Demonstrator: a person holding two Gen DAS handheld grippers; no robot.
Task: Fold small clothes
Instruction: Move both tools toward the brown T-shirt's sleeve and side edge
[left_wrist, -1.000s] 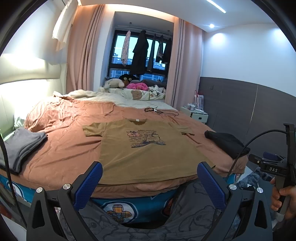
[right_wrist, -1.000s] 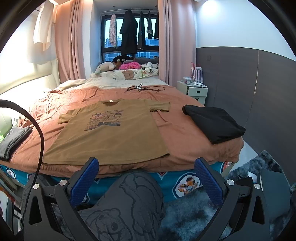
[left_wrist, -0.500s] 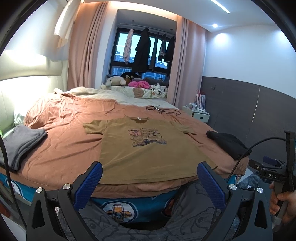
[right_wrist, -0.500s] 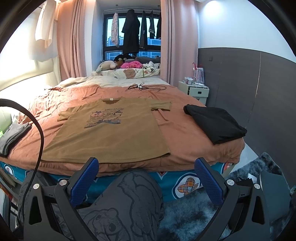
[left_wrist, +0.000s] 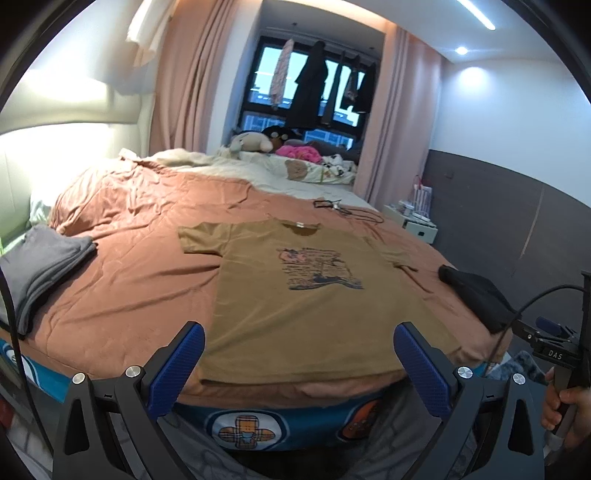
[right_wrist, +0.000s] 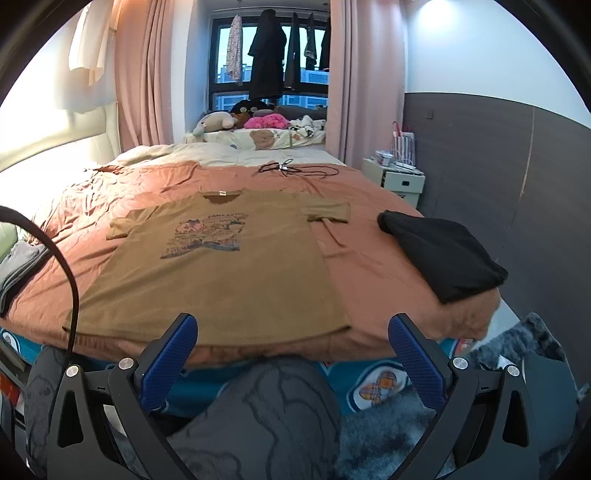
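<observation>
One brown T-shirt (left_wrist: 303, 295) (right_wrist: 221, 266) lies spread flat, print side up, on the rust-coloured bedspread (left_wrist: 129, 295) (right_wrist: 369, 266), its hem along the bed's near edge and its collar toward the far side; both short sleeves are laid out. Two folded piles share the bed: one grey folded garment (left_wrist: 40, 266) at the left edge, and one black folded garment (left_wrist: 476, 295) (right_wrist: 439, 247) at the near right corner, well apart from the shirt. One tangle of black cable (right_wrist: 295, 169) rests past the collar toward the far edge.

Two grippers hover off the near edge, touching nothing. The left gripper (left_wrist: 299, 363) has its blue fingers spread wide, empty; the right gripper (right_wrist: 291, 354) likewise stands wide and empty. A hand (left_wrist: 569, 402) grips the right tool's handle at the left view's right border.

Compared with a second ago, both cameras sit closer to the bed's near edge and the shirt fills more of each view; the shirt and piles have not moved.
</observation>
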